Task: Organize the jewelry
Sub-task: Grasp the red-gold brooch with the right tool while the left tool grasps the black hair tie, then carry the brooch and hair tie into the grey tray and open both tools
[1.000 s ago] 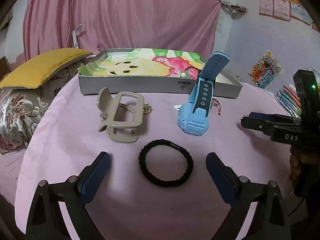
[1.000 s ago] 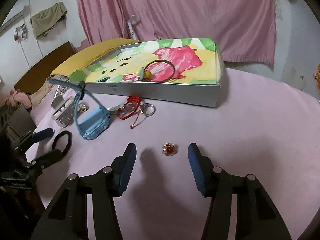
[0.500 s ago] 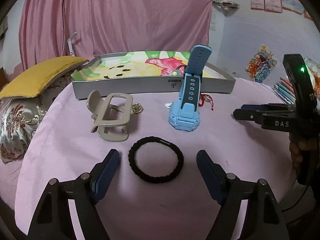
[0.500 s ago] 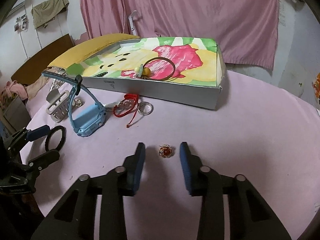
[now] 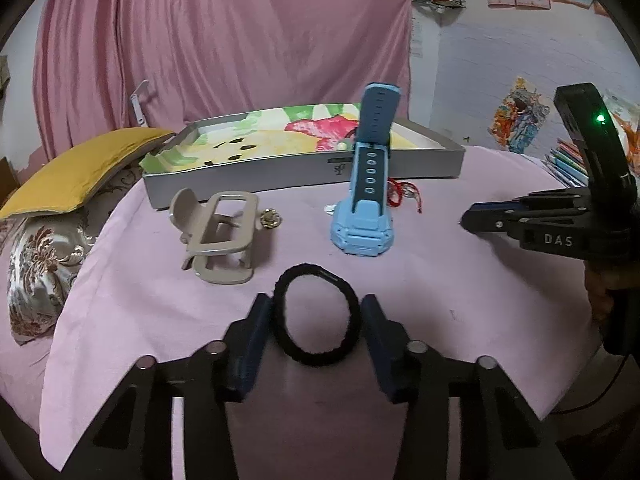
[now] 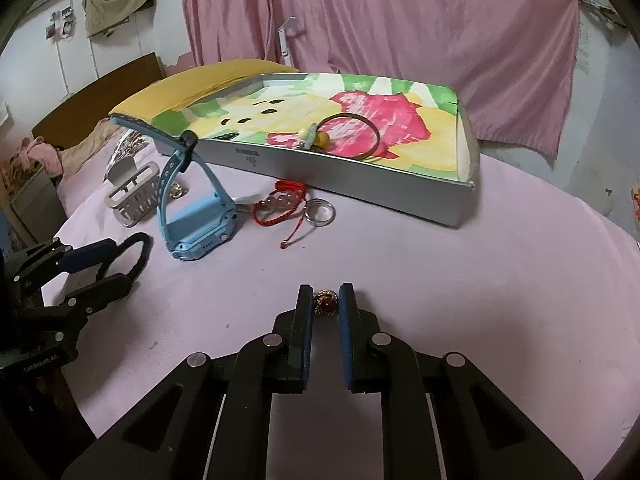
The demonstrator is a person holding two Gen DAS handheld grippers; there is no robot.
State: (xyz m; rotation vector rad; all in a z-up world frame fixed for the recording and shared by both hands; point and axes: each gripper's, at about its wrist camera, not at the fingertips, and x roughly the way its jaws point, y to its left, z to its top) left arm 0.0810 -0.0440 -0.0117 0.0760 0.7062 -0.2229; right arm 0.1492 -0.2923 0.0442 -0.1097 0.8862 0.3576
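Observation:
A black hair tie [image 5: 280, 280] lies on the pink tablecloth between the pads of my left gripper [image 5: 316, 300]. The jaws are closing and both pads touch its sides, squeezing it into a tall oval. A small ring with a red stone [image 6: 326, 303] sits between the pads of my right gripper [image 6: 326, 292], whose jaws are also closing and touch it on both sides. Farther back stands the open flowered tray [image 6: 340, 172], also in the left wrist view [image 5: 304, 168]. A brown bangle with beads [image 6: 352, 136] lies in it.
A blue watch [image 5: 362, 216] stands upright before the tray, with a beige hair claw [image 5: 220, 236] and a small gold piece [image 5: 270, 218] to its left. A red cord bracelet [image 6: 280, 208] and a silver ring [image 6: 319, 213] lie nearby. A yellow cushion [image 5: 72, 168] lies off the table's left.
Both grippers' jaws have drawn together. The left pads came in onto the hair tie, which went from round to narrow. The right pads came in onto the red-stone ring.

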